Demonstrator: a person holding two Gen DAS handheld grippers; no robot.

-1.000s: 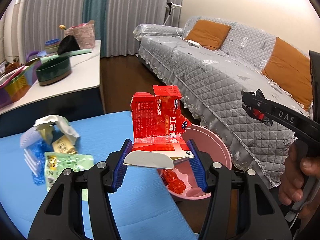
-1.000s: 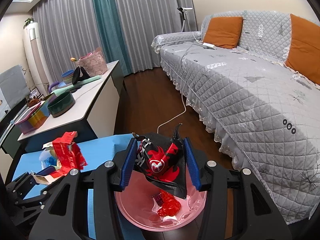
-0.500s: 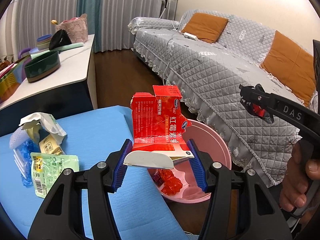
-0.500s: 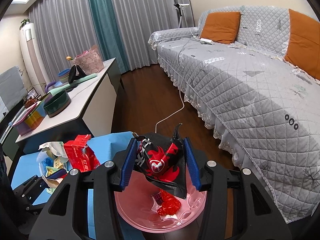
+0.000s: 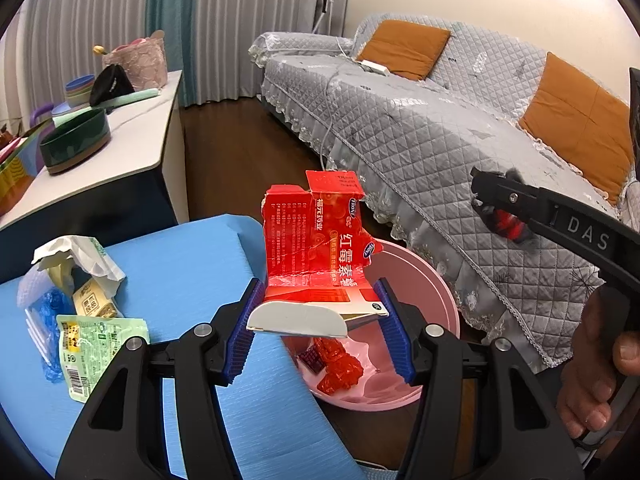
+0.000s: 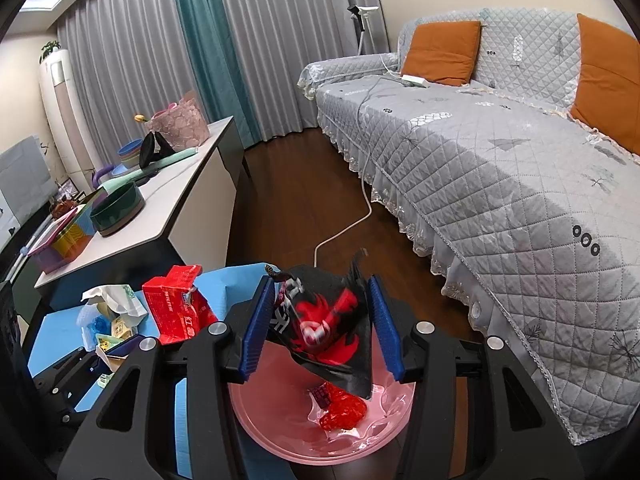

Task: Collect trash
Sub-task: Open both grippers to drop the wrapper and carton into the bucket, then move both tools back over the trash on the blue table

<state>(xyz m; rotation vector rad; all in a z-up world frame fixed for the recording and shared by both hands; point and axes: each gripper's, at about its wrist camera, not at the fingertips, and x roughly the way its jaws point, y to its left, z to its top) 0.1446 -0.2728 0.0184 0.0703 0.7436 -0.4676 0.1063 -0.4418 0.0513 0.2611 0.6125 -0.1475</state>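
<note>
black wrapper (image 6: 320,320) above pink basin (image 6: 384,440).

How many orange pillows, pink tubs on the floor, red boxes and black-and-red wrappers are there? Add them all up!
Orange cushions: 2
Pink basin: 1
Red carton: 1
Black-and-red wrapper: 1
Total: 5

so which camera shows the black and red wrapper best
The right wrist view: the black and red wrapper sits front and centre between the right gripper pads, over the pink basin, its flame print visible. The left wrist view shows only a blurred scrap of it under the right gripper.
</note>
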